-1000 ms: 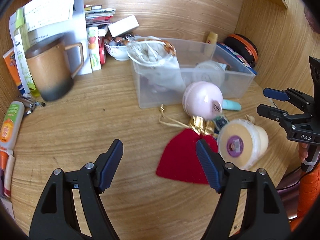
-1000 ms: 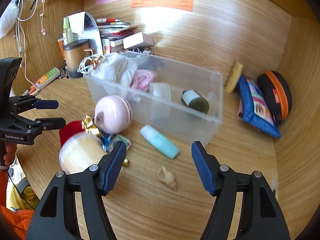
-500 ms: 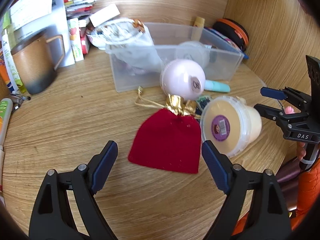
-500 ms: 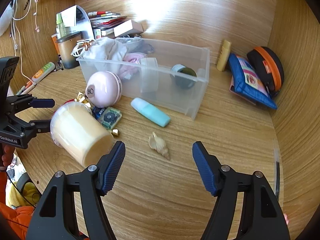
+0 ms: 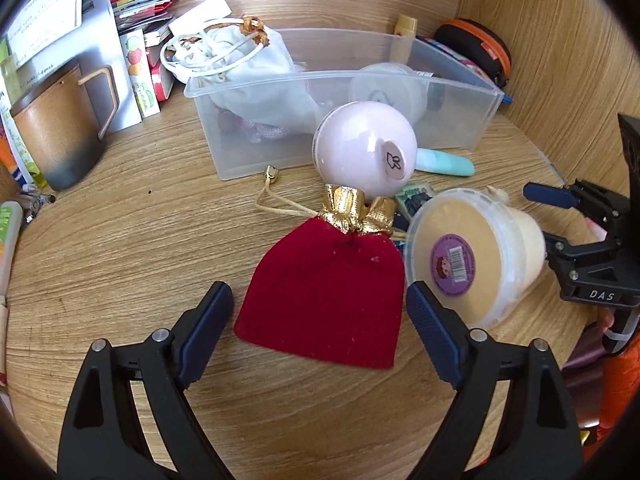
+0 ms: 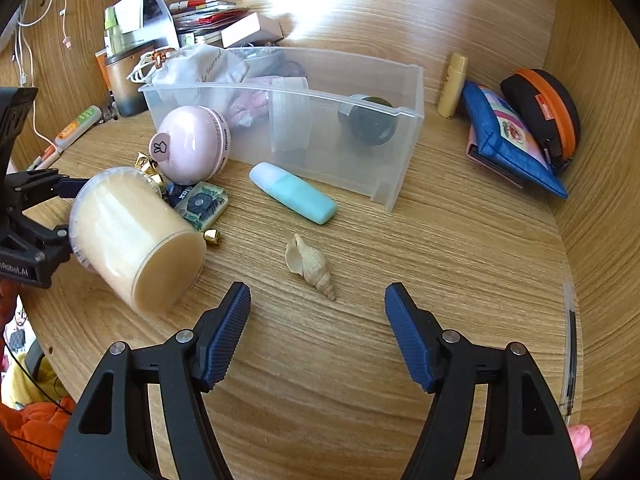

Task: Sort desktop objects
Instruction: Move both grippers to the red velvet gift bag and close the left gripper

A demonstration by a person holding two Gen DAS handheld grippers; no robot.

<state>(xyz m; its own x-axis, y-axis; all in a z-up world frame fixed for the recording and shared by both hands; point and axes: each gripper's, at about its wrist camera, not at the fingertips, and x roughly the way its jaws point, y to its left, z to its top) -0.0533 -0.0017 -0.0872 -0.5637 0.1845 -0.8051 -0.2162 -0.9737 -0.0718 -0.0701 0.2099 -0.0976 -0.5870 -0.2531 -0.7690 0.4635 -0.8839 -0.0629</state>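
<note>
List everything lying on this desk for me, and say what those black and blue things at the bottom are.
Clear bin: one, see-through, desk middle, holding a white pouch and jars.
Red pouch: one, gold-topped, flat between the left tongs' fingers.
Pink ball case: one, against the bin's front.
Cream tub: one, on its side.
Teal tube: one, before the bin.
Seashell: one, beige, ahead of the right tongs.
Mug: one, brown, left.
Zip cases: two, blue and black-orange, right.
Left tongs: open, just widened.
Right tongs: open, empty.
</note>
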